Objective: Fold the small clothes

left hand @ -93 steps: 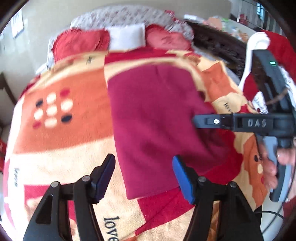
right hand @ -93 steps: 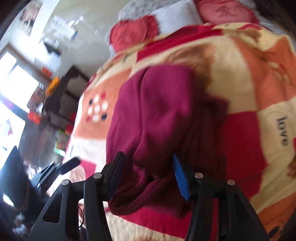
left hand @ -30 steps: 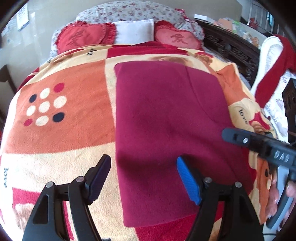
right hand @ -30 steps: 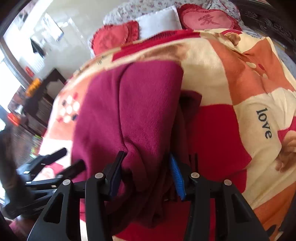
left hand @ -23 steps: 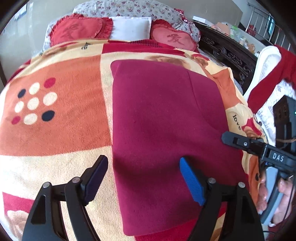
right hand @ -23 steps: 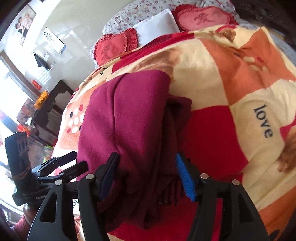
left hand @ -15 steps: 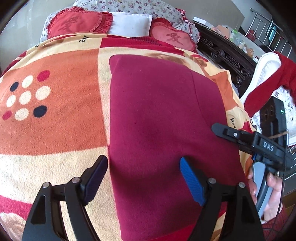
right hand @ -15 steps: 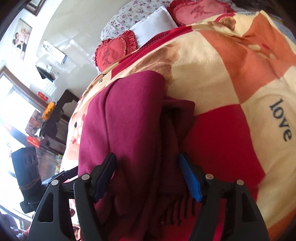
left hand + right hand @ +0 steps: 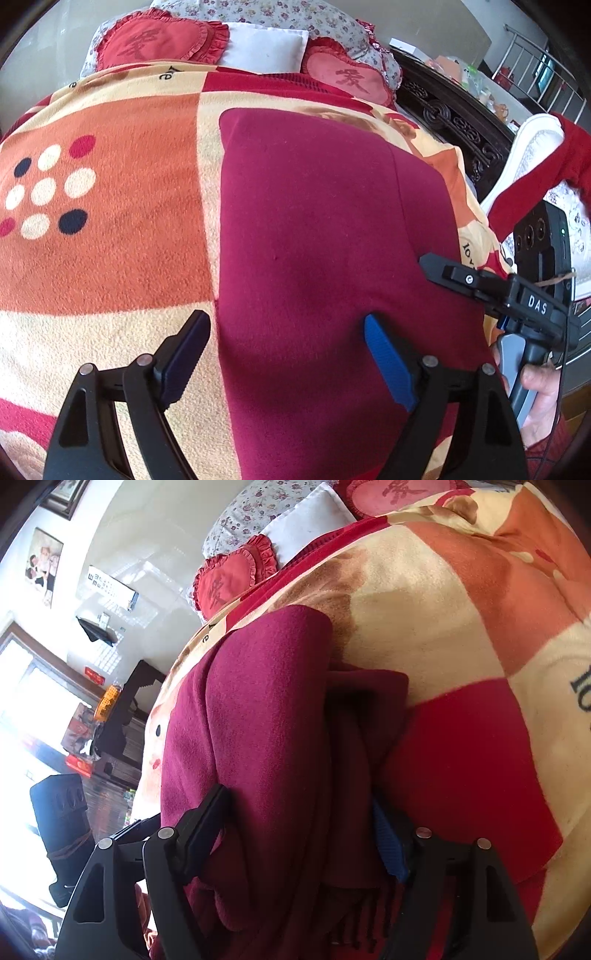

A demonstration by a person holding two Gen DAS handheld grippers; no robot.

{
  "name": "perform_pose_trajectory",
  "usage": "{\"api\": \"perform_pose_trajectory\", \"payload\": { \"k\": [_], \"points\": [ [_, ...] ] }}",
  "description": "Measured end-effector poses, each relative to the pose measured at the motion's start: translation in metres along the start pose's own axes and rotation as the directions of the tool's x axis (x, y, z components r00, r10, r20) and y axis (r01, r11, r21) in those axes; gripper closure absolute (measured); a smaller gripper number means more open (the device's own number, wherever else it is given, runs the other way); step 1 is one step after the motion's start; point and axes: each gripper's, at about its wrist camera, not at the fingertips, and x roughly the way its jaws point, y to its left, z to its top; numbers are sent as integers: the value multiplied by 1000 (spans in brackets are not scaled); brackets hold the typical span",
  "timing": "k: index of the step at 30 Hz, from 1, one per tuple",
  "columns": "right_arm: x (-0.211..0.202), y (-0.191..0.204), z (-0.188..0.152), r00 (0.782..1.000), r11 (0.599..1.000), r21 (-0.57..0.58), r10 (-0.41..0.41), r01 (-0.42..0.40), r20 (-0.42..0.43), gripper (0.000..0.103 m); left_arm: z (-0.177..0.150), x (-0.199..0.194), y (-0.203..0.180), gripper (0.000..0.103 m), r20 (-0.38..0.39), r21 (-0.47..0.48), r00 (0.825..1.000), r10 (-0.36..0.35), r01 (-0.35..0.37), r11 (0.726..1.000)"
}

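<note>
A maroon fleece cloth [image 9: 325, 236] lies folded in a long rectangle on the patterned blanket [image 9: 110, 236] of a bed. My left gripper [image 9: 284, 325] hovers low over its near left edge with jaws opening; the dark finger is over the blanket, the blue pad [image 9: 388, 362] over the cloth, neither pressing. My right gripper [image 9: 436, 266], held in a hand, points at the cloth's right edge. In the right wrist view the cloth's stacked layers [image 9: 266, 716] and a fringe bulge between that gripper's [image 9: 299, 801] opening fingers, which no longer pinch it.
Two red heart pillows [image 9: 155, 40] and a white pillow [image 9: 262, 48] sit at the bed's head. A dark carved wooden bed frame [image 9: 454, 122] runs along the right, with a red and white garment [image 9: 532, 173] beyond it. Dark furniture [image 9: 125, 716] stands by a bright window.
The right jaws, pinched on the cloth's layered edge a second ago, have spread apart. The left jaws widened slightly. Both grippers sank closer to the cloth, which now lies flat.
</note>
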Motion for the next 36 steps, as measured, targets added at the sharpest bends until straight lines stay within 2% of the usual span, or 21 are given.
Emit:
{"api": "perform_pose_trajectory", "payload": {
  "k": [3, 8, 12, 14, 17, 22, 27, 30, 31, 32, 34, 35, 36],
  "points": [
    [0, 4, 0, 1000, 1000, -21, -9, 9, 3, 48, -1, -1, 0, 14, 4, -10, 1000, 3, -3, 1000],
    [-5, 14, -3, 999, 997, -71, -31, 34, 41, 66, -3, -4, -4, 23, 9, -4, 1000, 6, -6, 1000],
    [-13, 26, -2, 996, 993, -99, -57, 63, 64, 79, -4, -9, -8, 36, 19, 2, 999, 37, -37, 999],
    [-19, 28, -1, 996, 994, -89, -49, 56, 71, 87, -4, -15, -7, 47, 26, -13, 999, 33, -33, 999],
    [-29, 39, -2, 997, 995, -95, -16, 23, 72, 89, -2, -28, -5, 57, 36, -27, 999, 20, -19, 999],
    [-43, 75, -6, 997, 990, -136, 50, -41, 59, 90, -10, -63, -5, 59, 51, -17, 998, 41, -40, 999],
    [-43, 105, -25, 987, 979, -128, 156, -158, -22, 90, -38, -122, 14, 59, 42, -11, 995, 94, -93, 996],
    [-26, 118, -46, 978, 972, -124, 191, -201, -88, 86, -60, -139, 26, 58, 22, -25, 989, 146, -145, 989],
    [-17, 119, -53, 979, 974, -131, 172, -186, -106, 83, -69, -140, 31, 58, 11, -33, 986, 166, -166, 986],
    [-3, 121, -63, 985, 979, -158, 105, -126, -135, 82, -79, -137, 36, 57, -4, -41, 981, 193, -193, 980],
    [13, 122, -74, 983, 976, -218, -32, -8, -178, 81, -94, -119, 44, 57, -57, -48, 970, 238, -241, 969],
    [14, 121, -80, 980, 964, -260, -103, 57, -168, 81, -100, -115, 46, 55, -64, -49, 966, 251, -254, 966],
    [7, 122, -83, 983, 959, -277, -108, 63, -150, 81, -105, -113, 44, 54, -43, -51, 964, 263, -265, 963]
  ]
}}
